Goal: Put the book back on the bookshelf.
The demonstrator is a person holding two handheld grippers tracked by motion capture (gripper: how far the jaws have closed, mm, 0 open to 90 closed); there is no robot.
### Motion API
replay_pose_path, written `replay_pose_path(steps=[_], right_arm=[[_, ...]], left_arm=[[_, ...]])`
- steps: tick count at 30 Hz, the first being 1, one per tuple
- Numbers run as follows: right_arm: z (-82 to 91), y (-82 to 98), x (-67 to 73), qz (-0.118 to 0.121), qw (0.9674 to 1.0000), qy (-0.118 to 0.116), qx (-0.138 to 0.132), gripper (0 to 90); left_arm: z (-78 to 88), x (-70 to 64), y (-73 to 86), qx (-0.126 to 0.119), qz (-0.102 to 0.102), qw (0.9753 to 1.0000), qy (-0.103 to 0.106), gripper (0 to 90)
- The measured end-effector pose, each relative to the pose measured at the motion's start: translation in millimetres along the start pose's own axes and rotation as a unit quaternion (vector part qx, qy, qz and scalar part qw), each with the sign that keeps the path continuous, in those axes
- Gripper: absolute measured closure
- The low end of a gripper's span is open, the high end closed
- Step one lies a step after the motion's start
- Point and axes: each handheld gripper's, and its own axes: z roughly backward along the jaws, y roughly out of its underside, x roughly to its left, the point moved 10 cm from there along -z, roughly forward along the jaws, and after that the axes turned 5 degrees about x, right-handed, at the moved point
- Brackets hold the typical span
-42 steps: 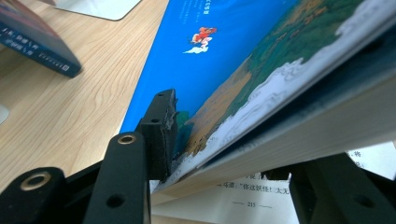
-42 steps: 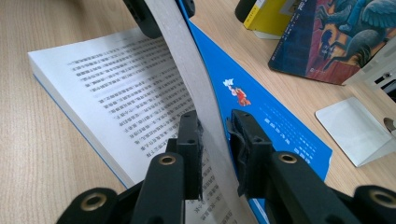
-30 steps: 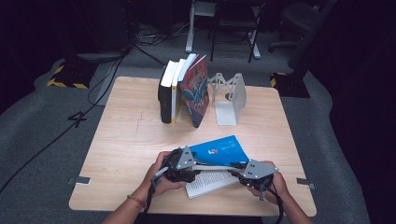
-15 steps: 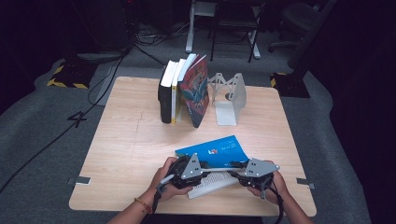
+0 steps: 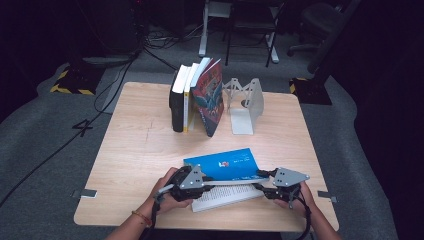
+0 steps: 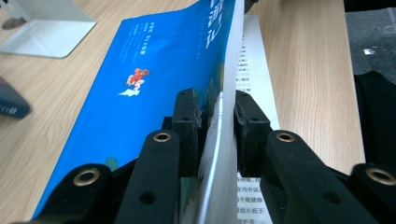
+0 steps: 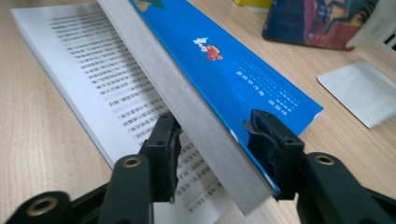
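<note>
Item: blue book [image 5: 222, 164], paperback, lying open near the table's [image 5: 140, 145] front edge, between the two hands. The blue cover and a thick block of pages are lifted at a slant; a printed page [image 5: 220, 196] lies flat beneath, facing up.

Left gripper [image 5: 206, 184]: at the book's left end. In the left gripper view its jaws straddle the raised cover and page block [image 6: 219, 135]; they have just been closing, and the pads press on the sheaf from both sides, pinching it.

Right gripper [image 5: 264, 181]: at the book's right end. In the right gripper view the raised block's edge [image 7: 187, 107] runs between the jaws (clear gaps on both sides of it); they have just been opening, and the pads stand off the book, spread.

Other stock: a row of upright books [image 5: 196, 97] at the far middle of the table, the outermost with a colourful cover leaning on the rest; a white metal bookend [image 5: 245, 105] just beside the row, apart from it.

Floor: grey carpet, cables [image 5: 120, 70] trailing.
</note>
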Motion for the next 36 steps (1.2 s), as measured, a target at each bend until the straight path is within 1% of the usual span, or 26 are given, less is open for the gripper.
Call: replay_pose_path(steps=[2, 4, 5, 7, 10, 11, 12, 13, 14, 15, 16, 17, 18, 19, 20, 21, 22, 23, 24, 25, 27, 31, 32, 33, 34, 36], right_arm=[[-0.1, -0.7, 1.8, 0.002, 1.0, -0.004, -0.002, 58.2], [0.0, -4.5, 6.9, 0.007, 0.9999, -0.008, -0.008, 62.5], [0.0, -4.5, 6.9, 0.007, 0.9999, -0.008, -0.008, 62.5], [-1.4, -8.3, 12.4, 0.018, 0.9998, -0.009, -0.004, 65.3], [-3.4, -15.1, 21.3, 0.036, 0.9993, -0.01, 0.0, 69.4], [-3.8, -17.6, 23.3, 0.04, 0.9992, -0.009, 0.001, 70.1], [-4.6, -21.5, 26.7, 0.049, 0.9987, -0.006, 0.004, 71.0], [-4.6, -21.5, 26.7, 0.049, 0.9987, -0.006, 0.004, 71.0], [-4.8, -22.9, 28.3, 0.051, 0.9987, -0.005, 0.006, 71.2], [-5.1, -26.2, 31.3, 0.056, 0.9984, -0.004, 0.008, 71.6], [-5.2, -27.9, 32.9, 0.061, 0.9981, -0.003, 0.008, 71.9], [-5.7, -32.8, 37.6, 0.068, 0.9976, -0.004, 0.01, 72.5], [-5.9, -35.1, 39.3, 0.071, 0.9974, -0.003, 0.011, 72.7], [-5.9, -35.1, 39.3, 0.071, 0.9974, -0.003, 0.011, 72.7], [-6.0, -37.5, 41.0, 0.071, 0.9974, -0.003, 0.01, 72.7], [-6.8, -42.7, 44.0, 0.064, 0.9979, -0.005, 0.01, 73.1], [-6.8, -42.7, 44.0, 0.064, 0.9979, -0.005, 0.01, 73.1], [-7.3, -45.2, 45.8, 0.069, 0.9976, -0.005, 0.012, 73.6], [-7.8, -47.9, 48.0, 0.068, 0.9976, -0.009, 0.01, 73.9], [-9.3, -51.2, 50.5, 0.071, 0.9973, -0.012, 0.009, 74.3], [-11.5, -53.6, 53.1, 0.073, 0.9972, -0.014, 0.007, 74.4], [-13.7, -55.0, 54.3, 0.07, 0.9974, -0.016, 0.002, 72.0], [-14.1, -54.8, 54.0, 0.061, 0.9978, -0.025, -0.003, 69.3], [-14.6, -53.8, 54.0, 0.054, 0.9979, -0.035, -0.006, 65.4], [-16.2, -51.3, 51.7, 0.052, 0.9981, -0.034, -0.003, 61.4], [-20.5, -41.6, 45.1, 0.055, 0.9981, -0.019, 0.021, 60.3]], left_arm=[[4.4, 3.5, 4.3, 0.0, 0.003, 1.0, 0.003, 73.5], [9.5, 7.6, 9.6, 0.002, 0.01, 0.9999, 0.007, 71.8], [10.7, 8.6, 10.9, 0.002, 0.013, 0.9999, 0.008, 71.8], [15.0, 12.0, 15.1, 0.009, 0.019, 0.9998, 0.003, 69.3], [21.4, 15.9, 20.2, 0.032, 0.015, 0.999, -0.026, 62.5], [22.7, 15.1, 21.6, 0.041, 0.01, 0.9986, -0.031, 62.0], [24.2, 12.5, 23.4, 0.061, -0.007, 0.9967, -0.052, 63.2], [24.2, 12.5, 23.4, 0.061, -0.007, 0.9967, -0.052, 63.2], [24.9, 8.8, 23.5, 0.068, -0.012, 0.996, -0.057, 63.2], [25.0, 7.4, 23.0, 0.067, -0.011, 0.9961, -0.057, 62.4], [24.6, 6.3, 23.3, 0.072, -0.007, 0.9956, -0.059, 62.2], [24.1, 6.1, 24.1, 0.081, -0.008, 0.9947, -0.063, 59.7], [23.0, 5.9, 24.7, 0.087, -0.001, 0.9943, -0.062, 58.6], [23.0, 5.9, 24.7, 0.087, -0.001, 0.9943, -0.062, 56.8], [21.7, 5.5, 24.4, 0.085, 0.004, 0.9945, -0.061, 56.8], [20.5, 4.3, 24.3, 0.085, 0.001, 0.9946, -0.059, 56.2], [18.9, 4.0, 24.7, 0.087, 0.001, 0.994, -0.066, 56.2], [16.6, 3.6, 25.1, 0.09, 0.005, 0.9933, -0.072, 54.3], [13.4, 4.2, 25.5, 0.093, 0.004, 0.9924, -0.081, 52.7], [12.0, 6.6, 26.3, 0.096, 0.006, 0.9912, -0.091, 56.8], [11.2, 9.4, 27.4, 0.093, 0.014, 0.9911, -0.094, 59.6], [10.8, 11.7, 31.4, 0.09, 0.007, 0.9924, -0.083, 65.2], [10.7, 12.3, 32.0, 0.091, 0.004, 0.9929, -0.076, 65.8], [10.4, 12.3, 32.8, 0.089, 0.006, 0.9934, -0.072, 66.2], [10.5, 12.7, 32.9, 0.087, 0.006, 0.9938, -0.069, 66.4], [11.0, 13.3, 33.1, 0.082, 0.009, 0.9944, -0.066, 66.6]])
